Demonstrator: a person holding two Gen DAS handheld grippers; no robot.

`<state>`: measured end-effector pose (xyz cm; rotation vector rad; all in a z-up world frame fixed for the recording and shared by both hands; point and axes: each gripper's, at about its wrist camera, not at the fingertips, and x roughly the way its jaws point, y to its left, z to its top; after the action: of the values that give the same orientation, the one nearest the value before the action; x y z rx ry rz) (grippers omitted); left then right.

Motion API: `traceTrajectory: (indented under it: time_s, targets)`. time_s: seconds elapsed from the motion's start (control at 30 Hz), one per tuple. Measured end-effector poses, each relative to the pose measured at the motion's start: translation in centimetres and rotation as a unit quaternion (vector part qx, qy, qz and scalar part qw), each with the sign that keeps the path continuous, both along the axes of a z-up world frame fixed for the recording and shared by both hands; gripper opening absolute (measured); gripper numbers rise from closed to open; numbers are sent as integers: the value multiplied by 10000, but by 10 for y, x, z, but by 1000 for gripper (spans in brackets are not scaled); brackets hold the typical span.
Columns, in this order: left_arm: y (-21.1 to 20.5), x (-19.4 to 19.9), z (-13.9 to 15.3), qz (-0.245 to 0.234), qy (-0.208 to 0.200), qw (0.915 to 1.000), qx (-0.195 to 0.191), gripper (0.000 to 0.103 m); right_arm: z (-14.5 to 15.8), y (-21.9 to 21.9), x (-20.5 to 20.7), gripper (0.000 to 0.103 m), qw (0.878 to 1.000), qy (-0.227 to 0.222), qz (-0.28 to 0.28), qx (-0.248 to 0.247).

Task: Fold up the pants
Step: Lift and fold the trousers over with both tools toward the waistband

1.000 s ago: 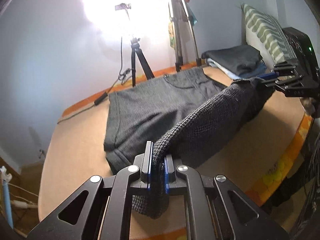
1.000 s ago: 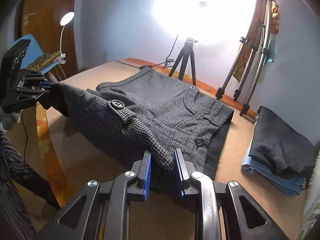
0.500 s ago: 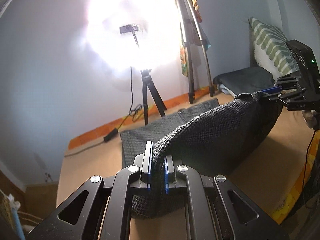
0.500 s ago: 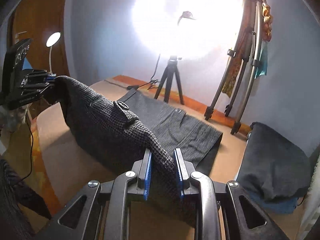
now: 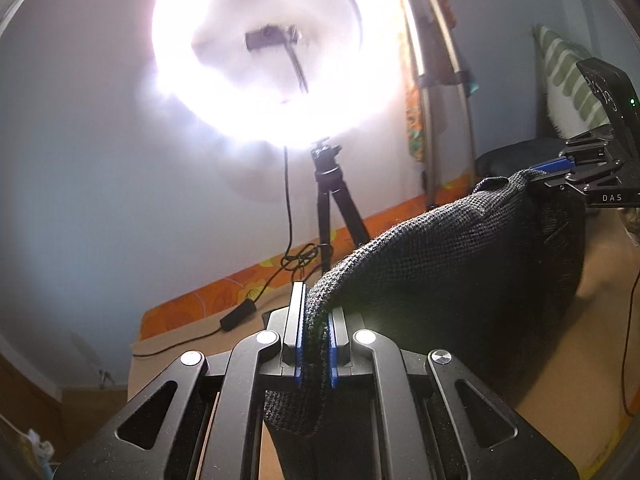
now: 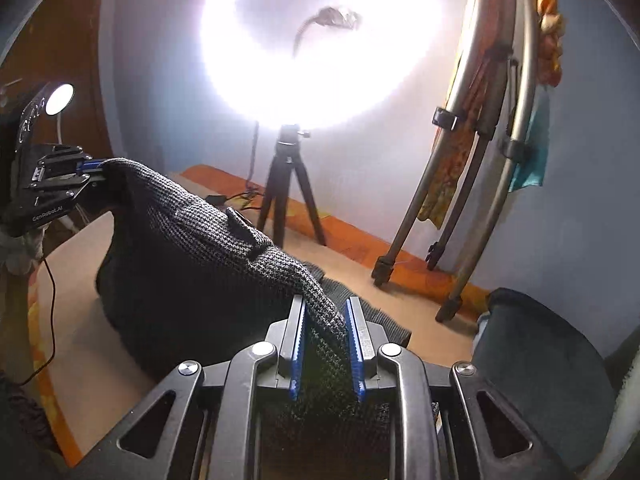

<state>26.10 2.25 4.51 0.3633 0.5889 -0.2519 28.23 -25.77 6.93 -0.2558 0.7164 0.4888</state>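
I pinch one end of the pants (image 5: 460, 264) edge in my left gripper (image 5: 314, 344), its fingers pressed onto the knit, and the other end in my right gripper (image 6: 325, 350), fingers clamped on a thicker bunch. Holding both ends level and raised above the bed (image 6: 76, 300) keeps the edge taut between them, so I judge the lifted half can be carried over the part lying flat. Behind the pants, the ring light (image 5: 260, 52) glares out the wall. The hanging cloth hides most of the flat half; only a strip shows.
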Motion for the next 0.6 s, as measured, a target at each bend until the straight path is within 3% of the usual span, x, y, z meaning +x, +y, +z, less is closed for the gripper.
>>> traceTrajectory:
  time_s: [0.3,0.6]
  targets:
    - [-1,68,-47,143,258,9991,315,8,-46,14,76,17,9992,284,-102,-272]
    - [-1,105,-100,204,664,9964,476,8,-100,23,127,16,9964,689,-207,-451]
